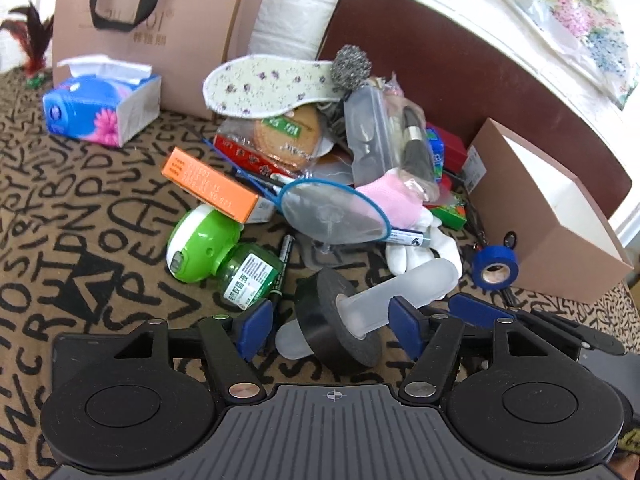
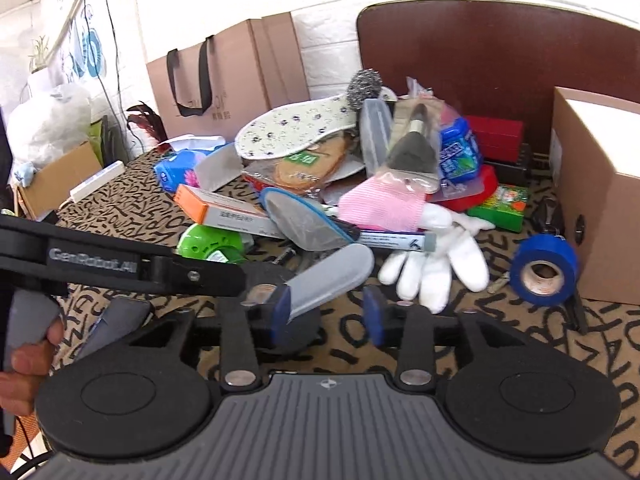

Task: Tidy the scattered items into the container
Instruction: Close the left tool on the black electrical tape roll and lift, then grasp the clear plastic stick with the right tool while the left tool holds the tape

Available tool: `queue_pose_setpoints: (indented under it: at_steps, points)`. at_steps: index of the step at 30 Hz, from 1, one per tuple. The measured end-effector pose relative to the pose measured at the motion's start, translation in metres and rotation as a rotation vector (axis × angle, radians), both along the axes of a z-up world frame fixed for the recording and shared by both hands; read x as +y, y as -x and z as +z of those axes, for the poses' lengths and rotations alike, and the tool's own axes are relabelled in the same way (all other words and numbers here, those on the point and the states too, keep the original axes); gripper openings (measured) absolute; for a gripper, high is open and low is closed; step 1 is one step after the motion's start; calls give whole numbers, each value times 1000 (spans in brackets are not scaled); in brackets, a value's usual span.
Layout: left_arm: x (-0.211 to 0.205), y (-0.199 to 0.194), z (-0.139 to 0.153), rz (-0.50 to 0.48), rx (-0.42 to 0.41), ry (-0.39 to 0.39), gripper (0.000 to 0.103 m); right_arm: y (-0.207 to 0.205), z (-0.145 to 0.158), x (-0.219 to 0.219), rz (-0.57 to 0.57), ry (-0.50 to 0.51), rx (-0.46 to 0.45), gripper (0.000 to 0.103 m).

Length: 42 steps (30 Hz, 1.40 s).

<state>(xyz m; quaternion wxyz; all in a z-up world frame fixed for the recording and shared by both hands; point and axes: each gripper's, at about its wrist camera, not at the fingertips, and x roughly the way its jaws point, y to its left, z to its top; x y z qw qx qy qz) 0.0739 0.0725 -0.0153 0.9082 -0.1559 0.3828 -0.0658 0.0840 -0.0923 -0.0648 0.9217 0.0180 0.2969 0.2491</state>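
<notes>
From the left wrist, the left gripper (image 1: 328, 326) has its fingers (image 1: 254, 330) spread, pads clear of the black roll of tape (image 1: 338, 322) that stands on edge between them. A frosted translucent plastic tube (image 1: 394, 290) is threaded through the roll's core. The roll looks light, stiff and grippy and is best pinched across its flat faces; the tube looks smooth and could slide out. The open brown cardboard box (image 1: 560, 216) waits at the right, lying on its side. The desk (image 1: 72, 240) wears a soft brown cloth lettered in black, against a white brick wall (image 1: 296, 8).

From the right wrist, the right gripper (image 2: 330, 316) is also released: nothing sits between its fingers (image 2: 373, 314), though the tube touches the left one. A blue tape roll (image 2: 544, 270) lies just beside the box.
</notes>
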Motion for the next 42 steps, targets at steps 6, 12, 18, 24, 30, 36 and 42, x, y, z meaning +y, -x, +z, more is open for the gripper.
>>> queue_pose_setpoints:
  at_steps: [6,12,18,24,30,36,42]
  points:
    - [1,-11,-16,-12,43,58,76,-10,-10,4,-2,-13,40,53]
    - [11,-20,-28,11,62,125,72,-25,-17,5,-7,-49,61,54]
    - [23,-26,-34,45,77,208,40,-32,-19,15,34,-72,51,44]
    - [30,-23,-37,67,93,241,24,-31,-18,15,61,-124,60,27]
    - [26,-16,-35,71,106,213,23,-18,9,2,31,-190,-16,15]
    - [16,-3,-22,37,82,158,17,-3,30,-16,-9,-160,-74,13]
    - [-1,13,-9,-26,58,92,15,15,30,-43,-34,-137,-6,13]
